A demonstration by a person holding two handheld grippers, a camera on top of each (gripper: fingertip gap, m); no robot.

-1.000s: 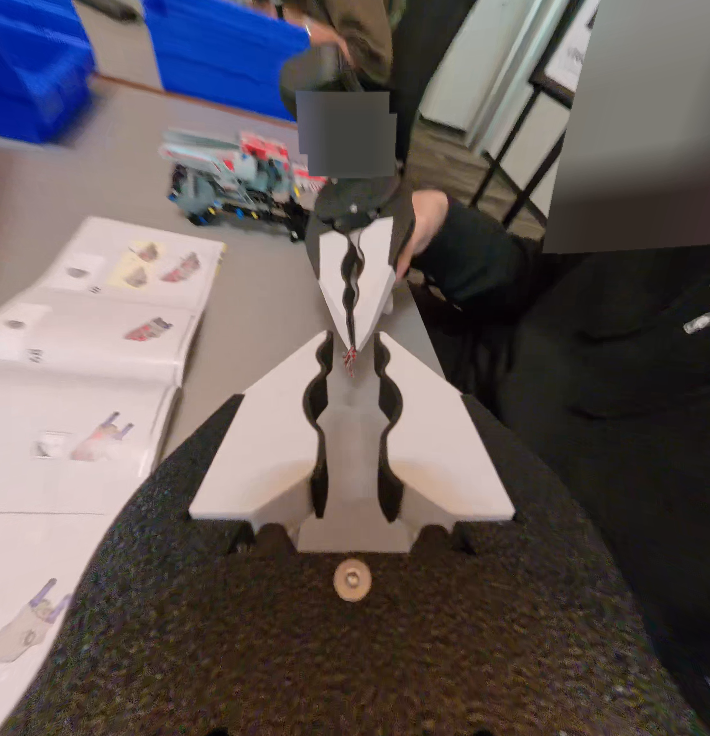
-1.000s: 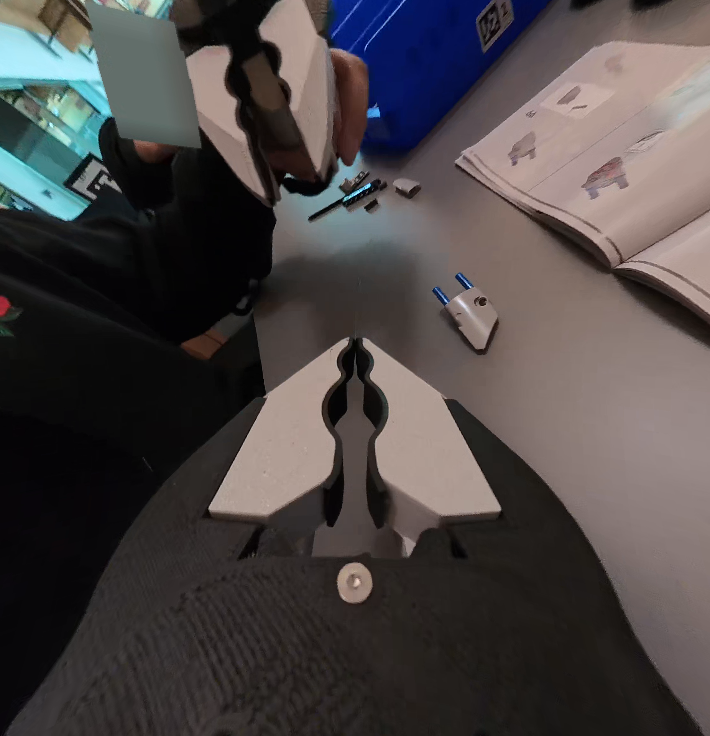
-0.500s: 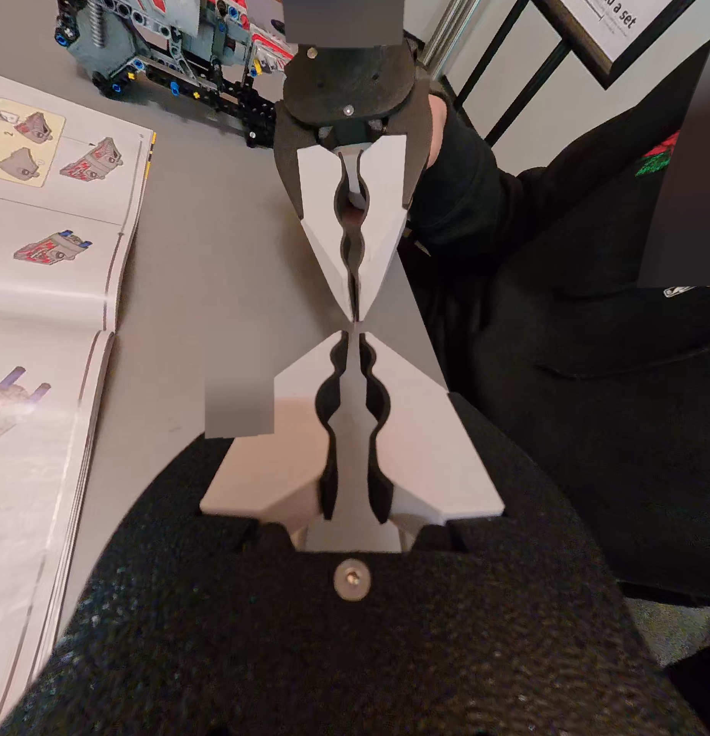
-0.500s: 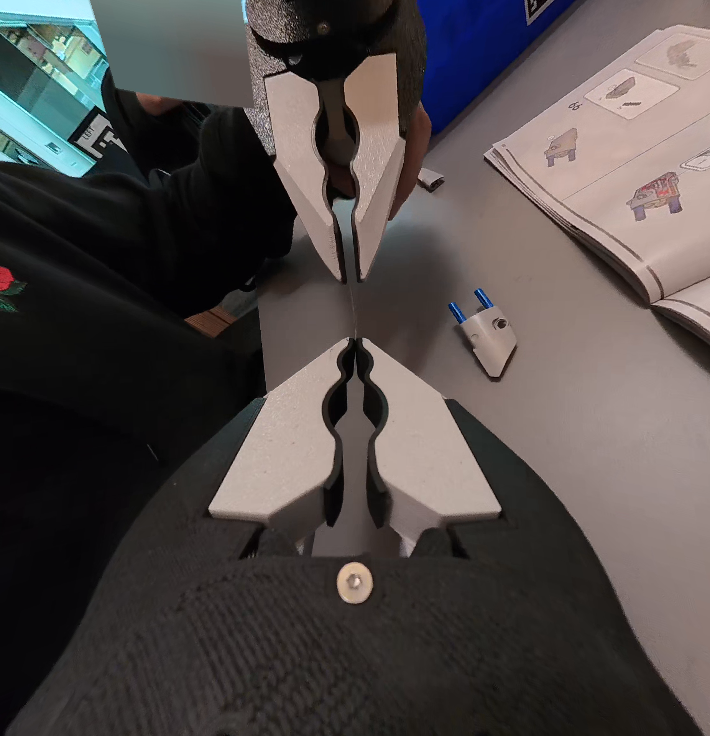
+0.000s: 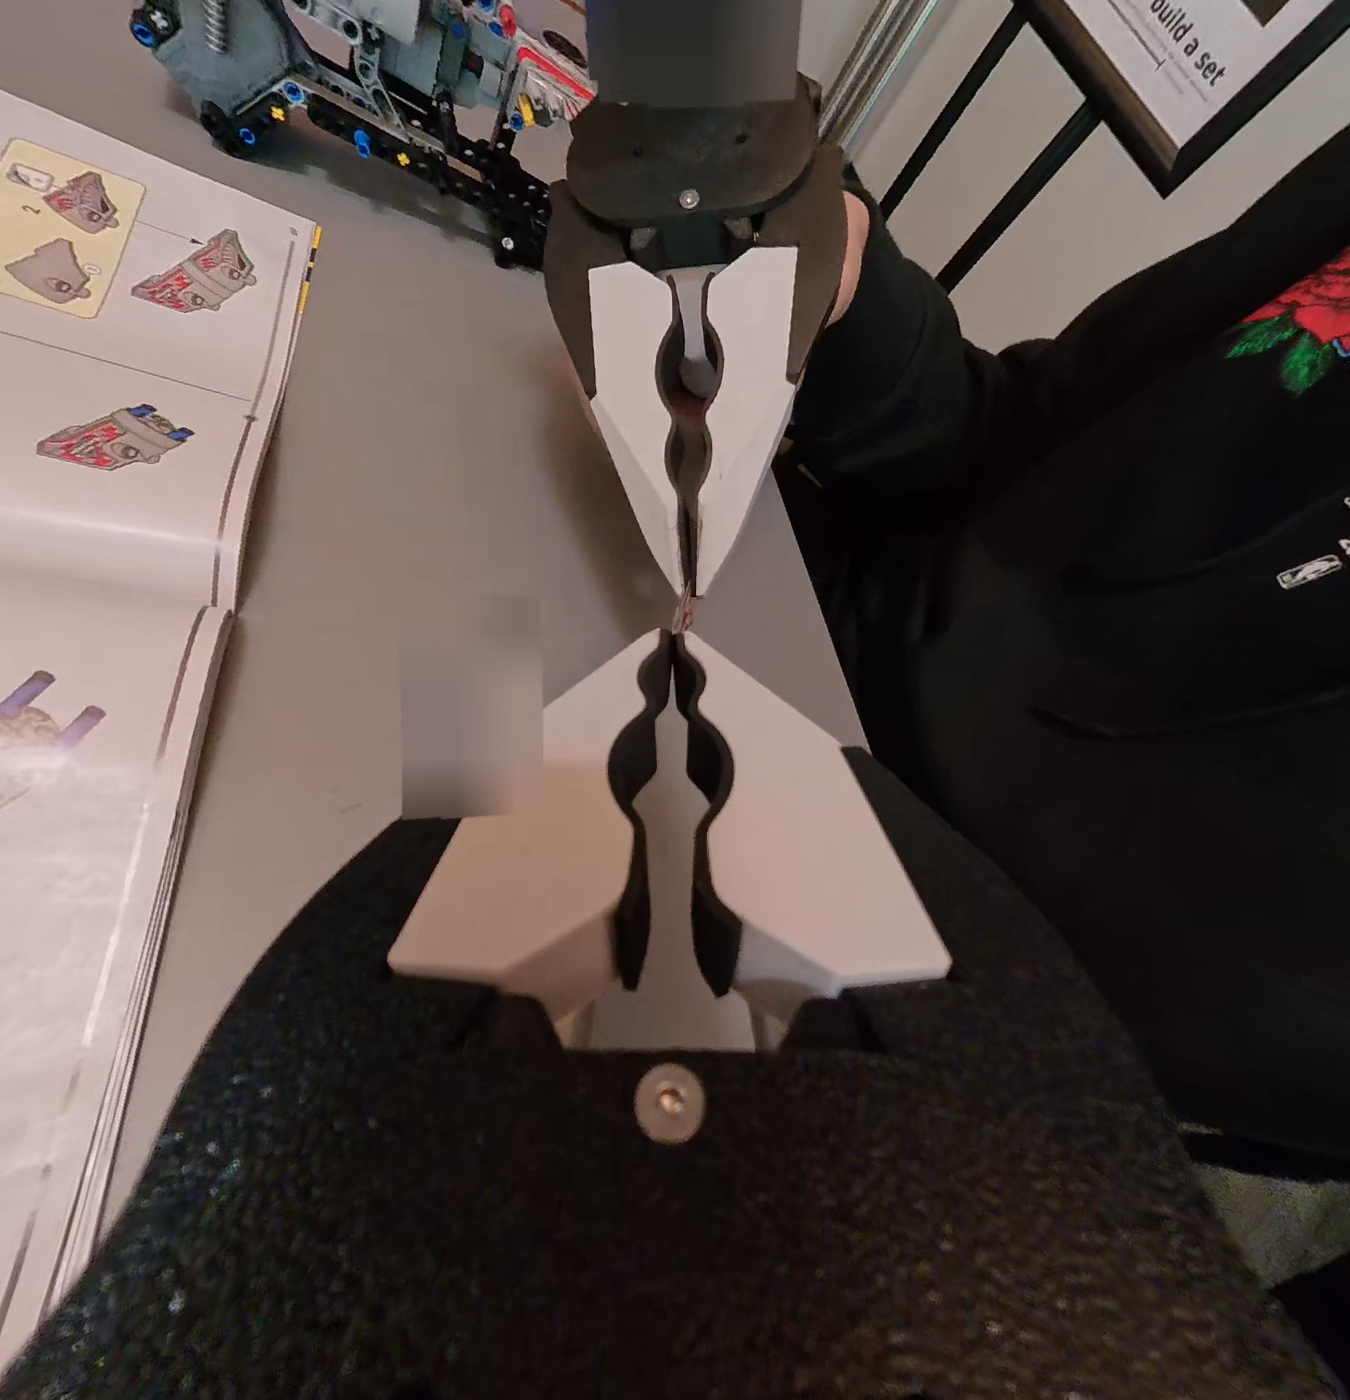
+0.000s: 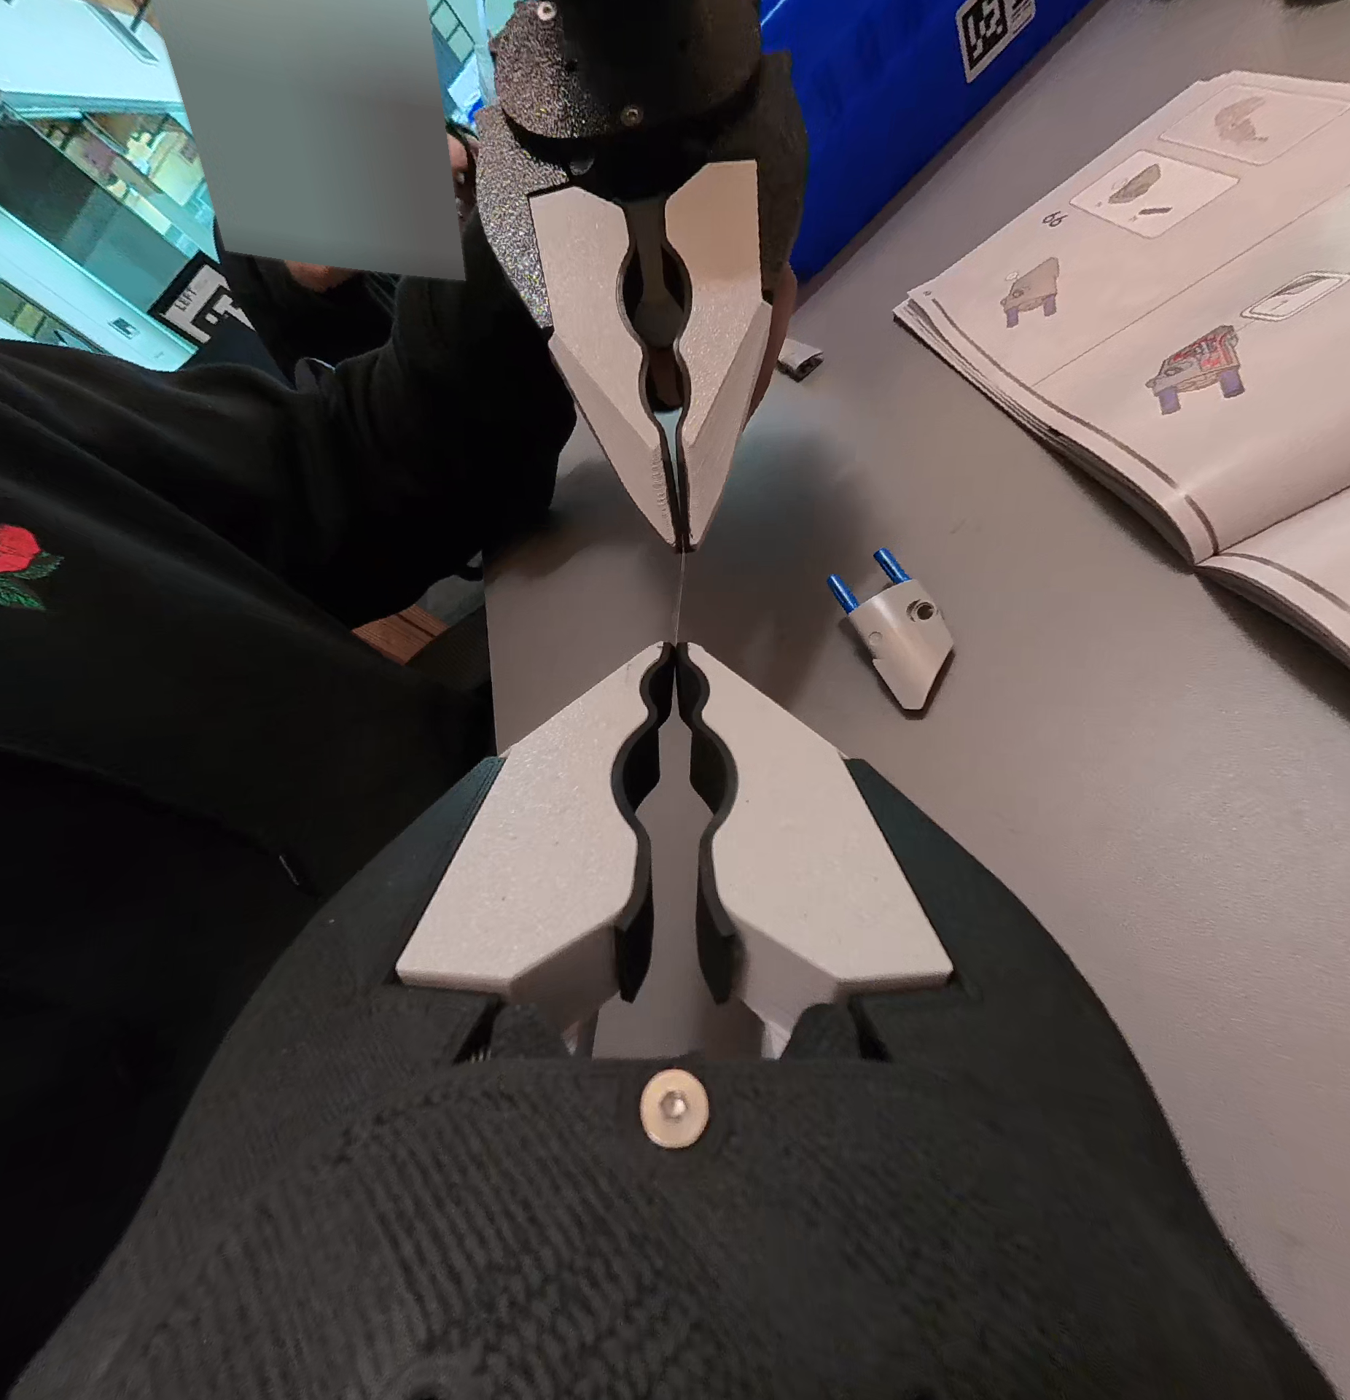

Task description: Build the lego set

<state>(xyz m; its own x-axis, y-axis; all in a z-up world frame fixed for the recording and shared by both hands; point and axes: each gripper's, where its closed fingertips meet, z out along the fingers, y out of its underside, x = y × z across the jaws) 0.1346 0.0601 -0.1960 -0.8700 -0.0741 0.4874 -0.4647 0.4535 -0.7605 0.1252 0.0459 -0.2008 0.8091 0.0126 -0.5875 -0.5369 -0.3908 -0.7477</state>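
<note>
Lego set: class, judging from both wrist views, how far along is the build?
Done: a partly built model stands on the table. In hand: left gripper and right gripper, tip to tip, both pinch a thin strip. Remaining: the grey piece with blue pins lies loose, unattached.

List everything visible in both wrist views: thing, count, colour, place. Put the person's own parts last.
sticker: one, thin, red and white, pinched between the two grippers' tips, edge-on in the right wrist view
grey lego piece: one, light grey with two blue pins, lying on the table right of the grippers
lego model: one, partly built, grey, black and red, at the far table edge
instruction booklet: one, white, open, on the table
small grey part: one, beyond the left gripper
blue bin: one, far side of the table
table: one, grey
left gripper: white fingers, shut
right gripper: white fingers, shut
black sleeve: behind the right gripper
</note>
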